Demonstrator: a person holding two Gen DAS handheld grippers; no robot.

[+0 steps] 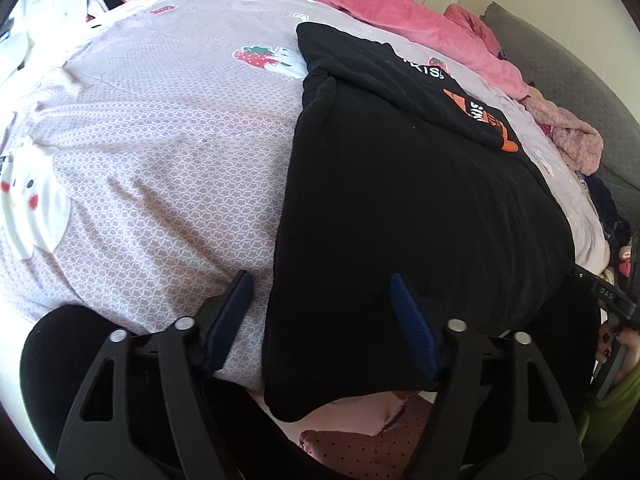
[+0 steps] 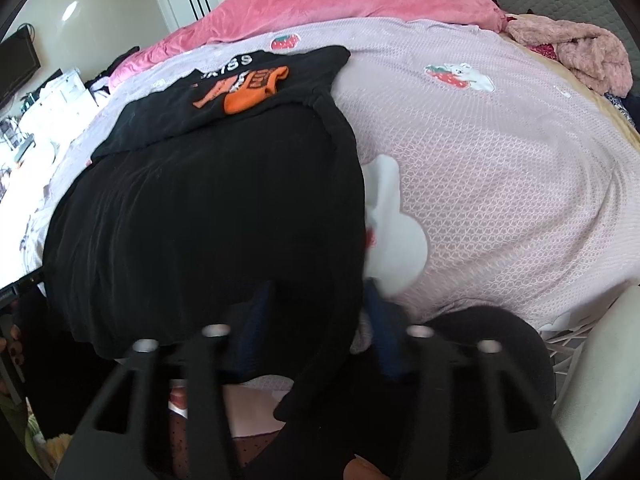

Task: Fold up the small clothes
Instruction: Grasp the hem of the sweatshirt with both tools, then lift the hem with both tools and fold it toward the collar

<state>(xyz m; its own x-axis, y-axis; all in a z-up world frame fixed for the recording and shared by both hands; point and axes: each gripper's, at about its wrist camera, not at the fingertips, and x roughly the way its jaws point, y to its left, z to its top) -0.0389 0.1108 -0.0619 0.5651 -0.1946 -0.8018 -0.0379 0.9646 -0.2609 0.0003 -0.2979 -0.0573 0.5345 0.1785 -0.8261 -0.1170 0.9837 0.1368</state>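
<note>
- Shirt [image 1: 408,208], black with an orange print, lies on the lilac bedspread [image 1: 160,168]: centre-right of the left wrist view, centre-left of the right wrist view. Top part looks already folded over, print side up at the far end.
- Left gripper [image 1: 320,320]: jaws wide, straddling the shirt's near left edge, one finger over the bedspread, the other over cloth. Nothing gripped.
- Right gripper [image 2: 316,320]: blurred; fingers sit either side of the near right corner at lower centre. Can't tell if pinched.
- Likely step: take both near corners and fold the hem toward the print.
- To do it well: pinch only the shirt layers, not the bedspread; grip both corners level; lift evenly; lay the edge square; watch for bunching at the side seam.
</note>
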